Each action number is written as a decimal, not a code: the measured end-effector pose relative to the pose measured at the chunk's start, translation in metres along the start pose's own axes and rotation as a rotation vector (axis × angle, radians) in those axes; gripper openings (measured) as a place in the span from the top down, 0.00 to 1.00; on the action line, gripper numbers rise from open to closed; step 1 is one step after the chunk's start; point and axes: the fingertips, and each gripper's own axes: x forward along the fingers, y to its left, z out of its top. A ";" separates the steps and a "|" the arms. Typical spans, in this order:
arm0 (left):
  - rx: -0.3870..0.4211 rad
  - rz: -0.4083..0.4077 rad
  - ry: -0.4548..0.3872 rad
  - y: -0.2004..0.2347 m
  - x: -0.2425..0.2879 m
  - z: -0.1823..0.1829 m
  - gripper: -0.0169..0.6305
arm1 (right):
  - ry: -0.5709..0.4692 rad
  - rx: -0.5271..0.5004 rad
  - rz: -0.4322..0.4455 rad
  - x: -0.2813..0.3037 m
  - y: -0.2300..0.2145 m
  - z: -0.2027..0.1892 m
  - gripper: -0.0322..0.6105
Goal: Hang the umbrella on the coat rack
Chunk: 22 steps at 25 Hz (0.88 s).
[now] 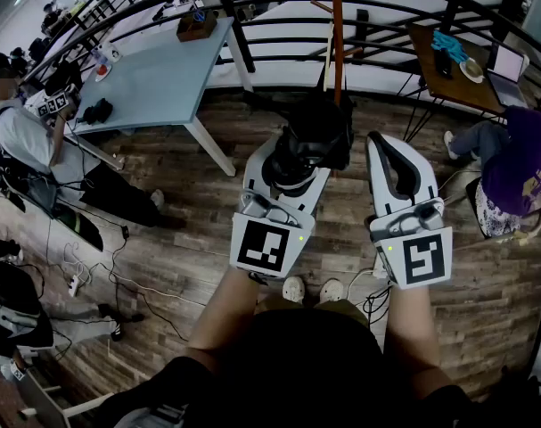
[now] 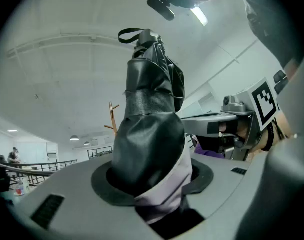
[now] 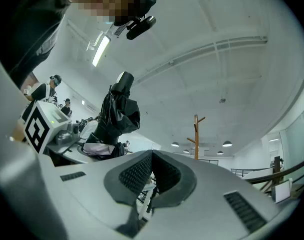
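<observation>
**Firmly clamped: the folded umbrella sits in the left gripper**

So, the left gripper (image 1: 290, 160) has its jaws clenched on the umbrella (image 2: 150, 134), pads pressing on both sides of the bundle. It's a compact folding umbrella, black and glossy, the canopy rolled up and creased. A pale lilac layer of fabric shows at the bottom, right where the jaws bite. A band wraps round the middle, and a thin black strap loop (image 2: 130, 33) curls off the top end. The bundle rises from the jaws and leans a little.

Over to the right gripper (image 3: 152, 155): its ribbed dark pads meet at the tips, closed with nothing between them. It rides beside the left one, apart from it, and the umbrella shows off to its left.

Further out, in the head view, the umbrella hangs above the plank floor (image 1: 208, 239), just in front of the coat rack (image 1: 337, 25). That's a reddish wooden pole with angled pegs, standing by the curved black railing (image 1: 386, 20). A pale blue table (image 1: 163, 69) stands well off to the left.
</observation>
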 end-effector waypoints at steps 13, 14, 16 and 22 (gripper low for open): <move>0.004 -0.005 -0.008 0.001 0.000 0.004 0.64 | -0.007 -0.014 0.012 0.003 0.000 0.001 0.90; 0.007 -0.005 -0.008 0.000 0.001 0.004 0.64 | -0.008 -0.010 0.013 0.003 0.000 0.001 0.90; 0.016 -0.006 -0.008 -0.003 0.002 0.005 0.64 | -0.013 0.008 0.017 0.000 -0.001 0.000 0.90; 0.015 0.000 -0.009 -0.012 0.004 0.009 0.64 | -0.027 0.033 0.023 -0.009 -0.008 0.000 0.90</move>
